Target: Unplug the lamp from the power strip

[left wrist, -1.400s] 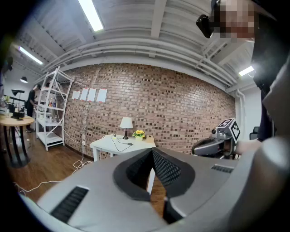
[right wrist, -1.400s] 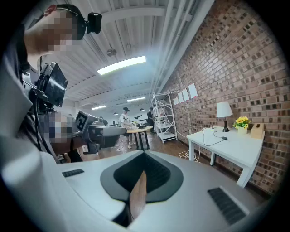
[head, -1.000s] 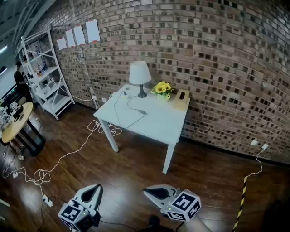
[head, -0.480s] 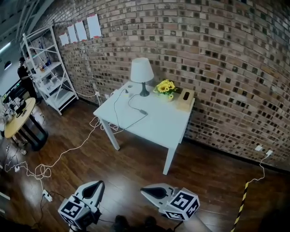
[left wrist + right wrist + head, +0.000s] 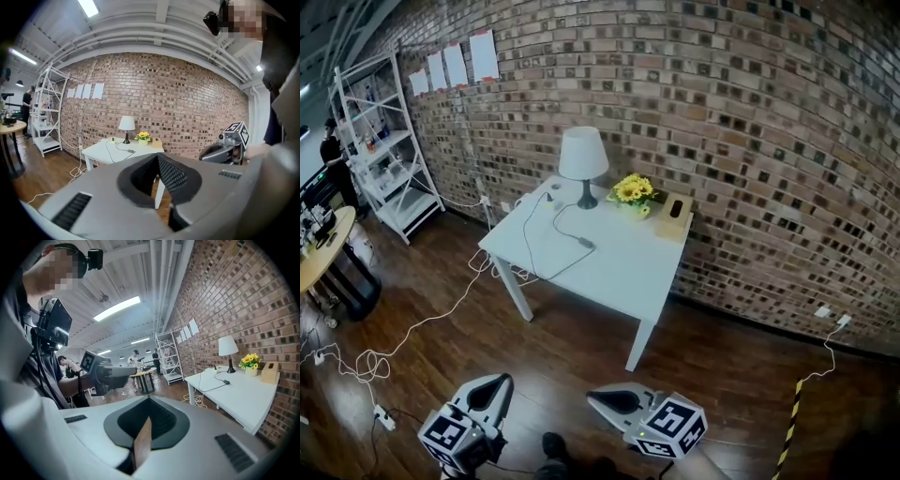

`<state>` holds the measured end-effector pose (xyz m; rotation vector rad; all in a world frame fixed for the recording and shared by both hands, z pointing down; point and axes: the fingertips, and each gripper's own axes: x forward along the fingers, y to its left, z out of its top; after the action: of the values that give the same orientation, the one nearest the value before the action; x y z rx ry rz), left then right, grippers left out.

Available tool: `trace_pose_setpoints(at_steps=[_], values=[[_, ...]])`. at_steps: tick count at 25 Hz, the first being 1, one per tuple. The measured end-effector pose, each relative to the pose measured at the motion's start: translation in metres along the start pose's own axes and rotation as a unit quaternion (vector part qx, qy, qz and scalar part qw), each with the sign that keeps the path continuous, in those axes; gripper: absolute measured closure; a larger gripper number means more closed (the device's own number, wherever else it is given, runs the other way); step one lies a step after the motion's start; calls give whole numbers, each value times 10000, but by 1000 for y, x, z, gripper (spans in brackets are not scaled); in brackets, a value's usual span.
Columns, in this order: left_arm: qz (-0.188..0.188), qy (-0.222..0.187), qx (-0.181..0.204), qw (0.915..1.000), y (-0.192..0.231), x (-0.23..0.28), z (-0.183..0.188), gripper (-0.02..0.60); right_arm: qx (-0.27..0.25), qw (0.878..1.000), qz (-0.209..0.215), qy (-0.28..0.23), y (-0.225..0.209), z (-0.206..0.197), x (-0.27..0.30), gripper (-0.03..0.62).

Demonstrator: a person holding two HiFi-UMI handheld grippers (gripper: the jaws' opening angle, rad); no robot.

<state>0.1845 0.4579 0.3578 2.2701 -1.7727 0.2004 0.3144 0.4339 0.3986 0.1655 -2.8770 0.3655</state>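
Note:
A white-shaded lamp (image 5: 583, 156) stands at the back of the white table (image 5: 623, 272), far ahead of both grippers. Its dark cord (image 5: 546, 246) loops across the tabletop to a small white power strip (image 5: 549, 198) at the table's back left corner. The plug itself is too small to make out. My left gripper (image 5: 503, 381) and right gripper (image 5: 593, 397) hover low over the wooden floor, side by side, well short of the table. Both are shut with nothing in them. The lamp (image 5: 126, 124) also shows in the left gripper view, and the lamp (image 5: 228, 347) in the right gripper view.
Yellow flowers (image 5: 632, 190) and a wooden tissue box (image 5: 676, 215) sit by the brick wall. White cables (image 5: 389, 345) trail over the floor at left toward a metal shelf (image 5: 382, 159) and a round table (image 5: 317, 251). A person (image 5: 334, 157) stands by the shelf. Striped tape (image 5: 791, 424) marks the floor at right.
The whole view has shifted: the table and lamp now sit a little further left in the head view. Both grippers stay shut at the bottom of it, in the same pose.

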Motion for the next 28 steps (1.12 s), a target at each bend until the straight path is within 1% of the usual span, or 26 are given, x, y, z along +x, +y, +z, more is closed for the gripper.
trace_pose_setpoints(at_steps=[5,8,11,18,21,24,28], values=[[-293,-57,-174,9994,30,13,4,574,-30,9997,-190,121,-10,12,27,605],[-486,-109,-111,9987,53,17,14,574,-125,9996,-231,120,-9,27,50,605],[-545,-161,-10,9984,80,21,24,574,-245,9993,-237,145,-7,39,75,605],[-709,-230,-207,9970,130,27,35,574,-374,9983,-341,276,-7,59,123,605],[-865,-251,-218,9957,148,26,41,574,-383,9981,-395,273,-6,71,143,605],[-1037,-280,-279,9938,159,30,40,574,-382,9977,-462,331,-6,74,158,605],[-1145,-299,-304,9925,176,32,34,574,-491,9970,-467,367,-2,80,182,605]])
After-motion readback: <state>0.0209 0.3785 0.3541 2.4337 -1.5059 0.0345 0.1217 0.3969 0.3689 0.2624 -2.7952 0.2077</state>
